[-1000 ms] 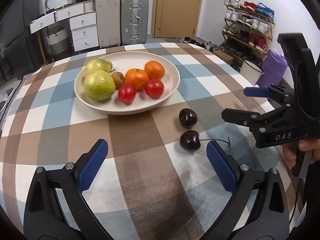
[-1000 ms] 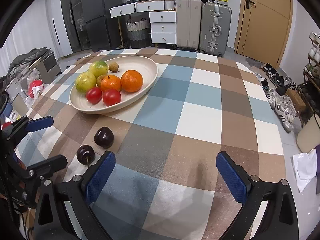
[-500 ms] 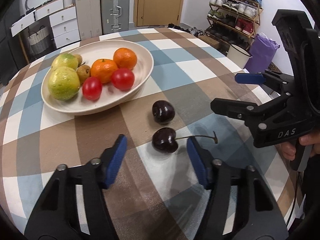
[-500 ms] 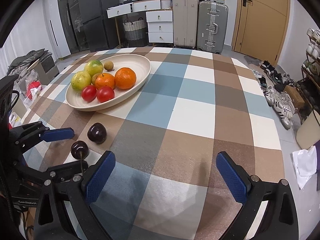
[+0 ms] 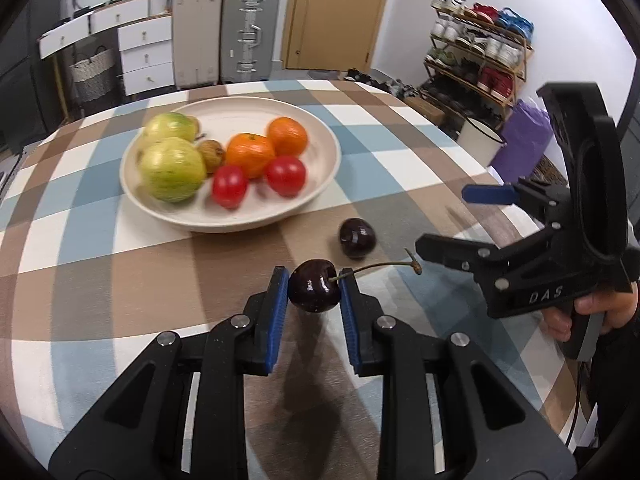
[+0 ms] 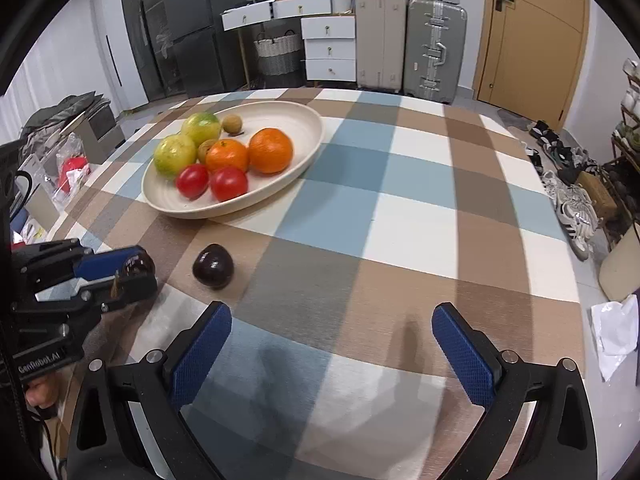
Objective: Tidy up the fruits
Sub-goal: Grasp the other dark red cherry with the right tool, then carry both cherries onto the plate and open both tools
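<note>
My left gripper (image 5: 314, 292) is shut on a dark cherry (image 5: 314, 286) with a long stem, held just above the checked tablecloth. A second dark cherry (image 5: 357, 237) lies on the cloth just beyond it; it also shows in the right wrist view (image 6: 213, 266). The cream bowl (image 5: 320, 136) holds two green fruits, two oranges, two red tomatoes and small brown fruits. My right gripper (image 6: 332, 344) is open and empty over the table's near side; it shows at the right in the left wrist view (image 5: 452, 220).
The round table's edge (image 6: 576, 280) curves at the right. Beyond it are a shoe rack (image 5: 480, 56), suitcases (image 6: 432, 48), white drawers and a door. Bags and clutter lie on the floor at the left (image 6: 68, 168).
My left gripper has closed its pads on the stemmed cherry and lifted it slightly. The right gripper has stayed open and nearly still.
</note>
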Available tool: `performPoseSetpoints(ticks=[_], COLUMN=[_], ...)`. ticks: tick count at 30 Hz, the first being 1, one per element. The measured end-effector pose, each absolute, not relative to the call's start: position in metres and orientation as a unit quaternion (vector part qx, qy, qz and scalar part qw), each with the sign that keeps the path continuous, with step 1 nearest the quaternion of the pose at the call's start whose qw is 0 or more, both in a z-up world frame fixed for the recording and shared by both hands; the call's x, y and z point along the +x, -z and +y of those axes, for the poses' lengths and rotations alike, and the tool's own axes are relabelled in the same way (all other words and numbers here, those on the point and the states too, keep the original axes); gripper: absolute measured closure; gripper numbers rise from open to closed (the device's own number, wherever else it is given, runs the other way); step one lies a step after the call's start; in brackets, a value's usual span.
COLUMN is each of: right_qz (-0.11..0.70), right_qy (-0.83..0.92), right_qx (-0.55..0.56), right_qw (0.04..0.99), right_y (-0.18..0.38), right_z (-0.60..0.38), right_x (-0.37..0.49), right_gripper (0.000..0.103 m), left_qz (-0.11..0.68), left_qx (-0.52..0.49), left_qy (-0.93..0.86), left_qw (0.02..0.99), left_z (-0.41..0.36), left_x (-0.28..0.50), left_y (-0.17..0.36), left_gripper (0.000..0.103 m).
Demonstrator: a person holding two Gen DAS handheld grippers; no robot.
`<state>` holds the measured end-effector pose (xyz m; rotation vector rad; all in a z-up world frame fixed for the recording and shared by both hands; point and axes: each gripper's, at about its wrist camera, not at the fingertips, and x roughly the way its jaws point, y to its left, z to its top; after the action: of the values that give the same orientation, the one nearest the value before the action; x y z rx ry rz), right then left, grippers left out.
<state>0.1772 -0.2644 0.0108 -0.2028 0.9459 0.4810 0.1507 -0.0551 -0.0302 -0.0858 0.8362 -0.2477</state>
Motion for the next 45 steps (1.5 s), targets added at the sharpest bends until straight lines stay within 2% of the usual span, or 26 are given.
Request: performPoseSetpoints(ticks=[6,7,9,11,14,16,18,19,24,45], right_qz=[0.456,0.456,0.454,0.457,0.451,0.447,0.449,0.447,0.439,0.388], right_qy=[-0.255,-0.260,-0.268,-0.275,-0.284,-0.289,-0.292,-0.292,-0.313,-0.319], right_qx=[-0.112,-0.116,-0.123,-0.129,-0.135,-0.139,-0.142,-0.143,-0.141,-0.103], right_qw=[0.845,0.843,0.841,0.836,0.835,0.835,0.833,0.833,0.830,0.859], right_y=[-0.004,-0.003,-0.002,0.000,-0.001,-0.002,-0.001,0.000,-0.003,-0.050], right_z=[-0.232,-0.226,-0.216,-0.206,-0.196,-0.192,-0.188,-0.188,-0.187,-0.200], right_x=[0.176,0.176,0.175,0.176,0.174,0.173,0.173,0.173,0.166,0.171], right_gripper=[0.003,0.004,0.016,0.022,0.024,0.031,0.043,0.045,0.073,0.075], left_qz=[0.400,0.399,0.398,0.396,0.396,0.396,0.395,0.395,0.391,0.353], left_qx=[-0.057,-0.060,-0.065,-0.068,-0.069,-0.070,-0.074,-0.075,-0.078,-0.069], left_qy=[0.096,0.092,0.088,0.083,0.080,0.077,0.075,0.075,0.072,0.060], left_qw=[0.910,0.910,0.911,0.912,0.912,0.912,0.912,0.913,0.914,0.931], left_z=[-0.030,-0.026,-0.020,-0.016,-0.011,-0.010,-0.009,-0.008,-0.006,-0.002], left_x=[0.148,0.147,0.146,0.146,0.145,0.146,0.147,0.147,0.146,0.162], left_y=[0.027,0.026,0.026,0.025,0.025,0.025,0.025,0.025,0.023,-0.009], left_gripper=[0.080,0.080,0.080,0.080,0.080,0.080,0.080,0.080,0.080,0.080])
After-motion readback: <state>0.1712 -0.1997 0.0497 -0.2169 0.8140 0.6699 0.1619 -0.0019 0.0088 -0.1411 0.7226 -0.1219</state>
